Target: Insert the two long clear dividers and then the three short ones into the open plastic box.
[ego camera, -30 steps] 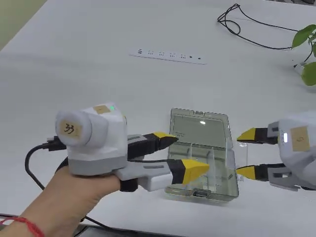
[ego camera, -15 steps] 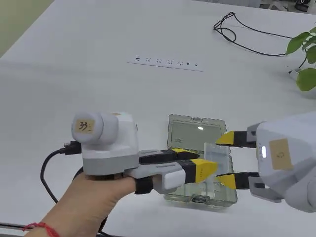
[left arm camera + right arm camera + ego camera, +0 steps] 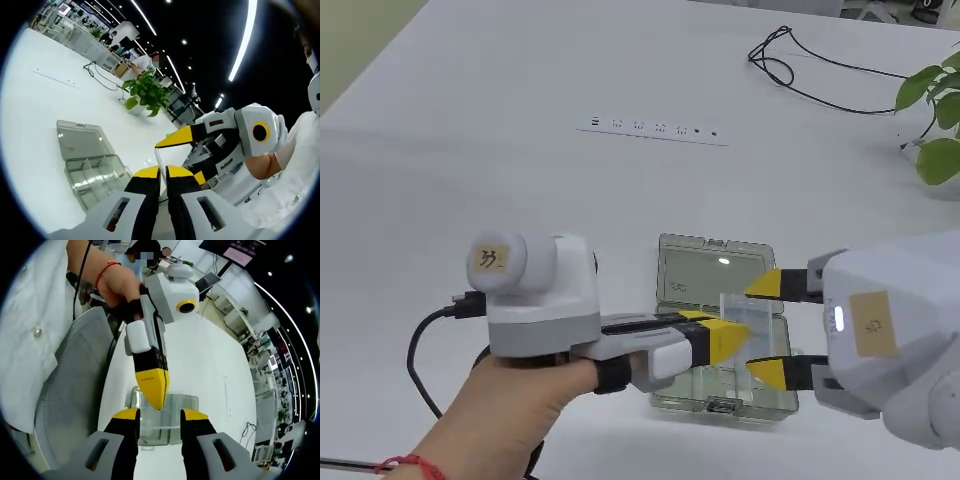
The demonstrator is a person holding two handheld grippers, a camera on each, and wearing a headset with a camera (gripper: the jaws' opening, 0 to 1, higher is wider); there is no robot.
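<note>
Left gripper (image 3: pixel 720 338), reaching level from 8 o'clock, jaws pinched on the upright clear divider (image 3: pixel 752 312) above the open box (image 3: pixel 705 275) at 5 o'clock; right gripper (image 3: pixel 766 330), from 4 o'clock, jaws wide, flanking it.

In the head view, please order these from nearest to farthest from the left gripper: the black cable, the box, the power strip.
1. Box, just below the left gripper, which holds a divider.
2. Power strip, farther back, mid-table.
3. Cable, at the far back right.
</note>
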